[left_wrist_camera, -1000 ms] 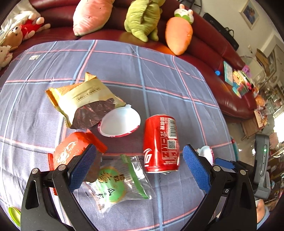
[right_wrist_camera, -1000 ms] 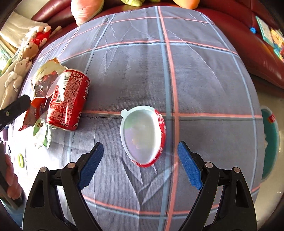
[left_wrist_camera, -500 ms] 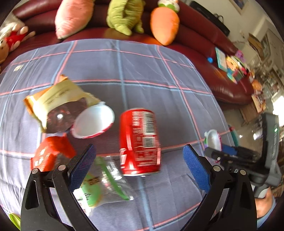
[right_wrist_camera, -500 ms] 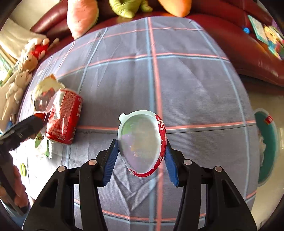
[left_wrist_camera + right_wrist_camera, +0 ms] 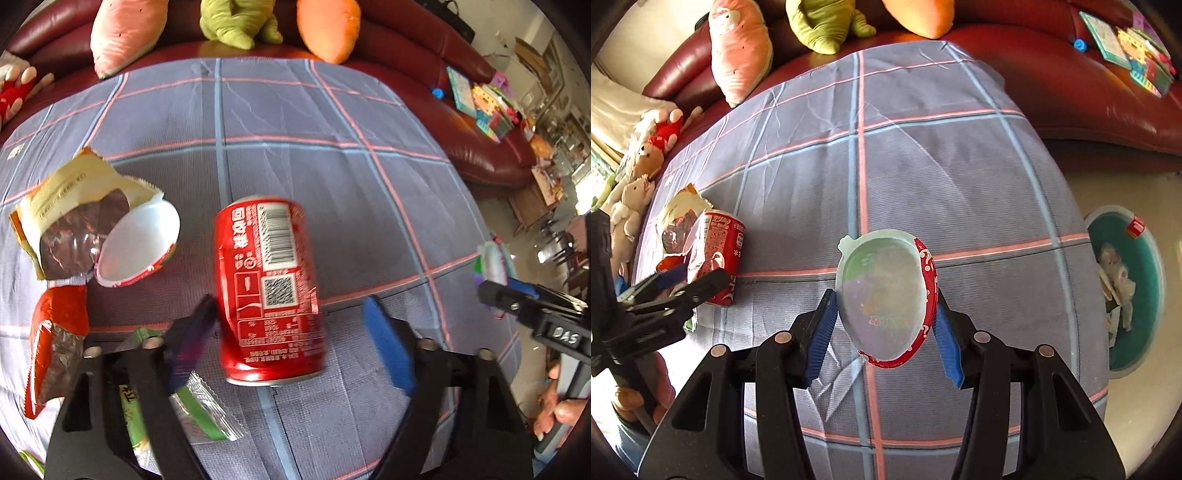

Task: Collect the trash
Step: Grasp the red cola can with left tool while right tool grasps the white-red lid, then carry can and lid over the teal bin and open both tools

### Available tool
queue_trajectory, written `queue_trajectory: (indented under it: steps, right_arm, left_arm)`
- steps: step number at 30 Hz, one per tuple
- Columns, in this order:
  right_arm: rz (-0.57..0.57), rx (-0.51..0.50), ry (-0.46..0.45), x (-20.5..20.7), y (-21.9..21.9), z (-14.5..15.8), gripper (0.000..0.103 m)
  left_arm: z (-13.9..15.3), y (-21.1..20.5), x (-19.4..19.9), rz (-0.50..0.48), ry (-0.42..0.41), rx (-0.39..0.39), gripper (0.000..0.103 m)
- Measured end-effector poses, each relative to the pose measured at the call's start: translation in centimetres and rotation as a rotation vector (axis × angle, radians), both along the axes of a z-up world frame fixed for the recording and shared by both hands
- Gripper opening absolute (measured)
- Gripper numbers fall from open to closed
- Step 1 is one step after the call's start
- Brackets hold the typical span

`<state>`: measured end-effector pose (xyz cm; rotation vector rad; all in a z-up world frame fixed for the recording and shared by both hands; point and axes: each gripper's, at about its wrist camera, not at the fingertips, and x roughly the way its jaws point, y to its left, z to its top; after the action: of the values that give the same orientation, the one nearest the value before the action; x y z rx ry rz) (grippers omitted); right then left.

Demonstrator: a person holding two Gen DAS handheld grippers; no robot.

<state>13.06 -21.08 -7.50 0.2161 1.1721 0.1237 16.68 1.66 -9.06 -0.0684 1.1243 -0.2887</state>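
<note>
Plaid cloth of grey-blue with pink and pale-blue lines (image 5: 303,122) covers the whole table, backed by a dark red leather sofa (image 5: 1089,92) that carries a pink, a green and an orange plush cushion. Beside the table's right edge, on the floor, sits a round teal bin (image 5: 1145,295) with crumpled paper inside. On the cloth lies a red soda can (image 5: 267,288) on its side, between the spread blue pads of the left gripper (image 5: 295,339); the left pad is blurred and touches or nearly touches the can, while the right pad stands clear of it. To the can's left sit a torn yellow snack bag with a dark foil lining (image 5: 70,218), a white egg-shaped plastic half shell with a red rim (image 5: 138,245) leaning against that bag, a red foil wrapper (image 5: 55,339), and a clear green-printed packet (image 5: 199,410) partly under the left finger. The right gripper (image 5: 886,325) pinches a second egg-shaped shell, translucent white with red rim (image 5: 882,295), by its two long sides above the cloth.
</note>
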Motion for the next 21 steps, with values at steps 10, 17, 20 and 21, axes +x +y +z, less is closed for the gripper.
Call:
queue_trajectory:
  steps: [10,17,20,21]
  right_arm:
    - [-0.045,0.054,-0.02,-1.1,-2.8,0.6,0.049]
    - [-0.096,0.112,-0.063,-2.5,-5.8,1.9,0.049]
    - [-0.128,0.121,-0.089,-3.4,-7.6,2.8,0.049]
    - [-0.139,0.122,-0.098,-3.7,-8.2,3.1,0.049]
  left_arm:
    - [1.3,-1.3,-0.6,-0.003,-0.046,0.028,0.059]
    - [3.7,-4.0,-1.5,-0.065,-0.074,-0.008,0.059]
    - [4.4,-6.0,-1.8,-0.105,-0.076,-0.027,0.059]
    - [4.6,-7.0,-1.8,-0.124,-0.08,-0.027,0.059]
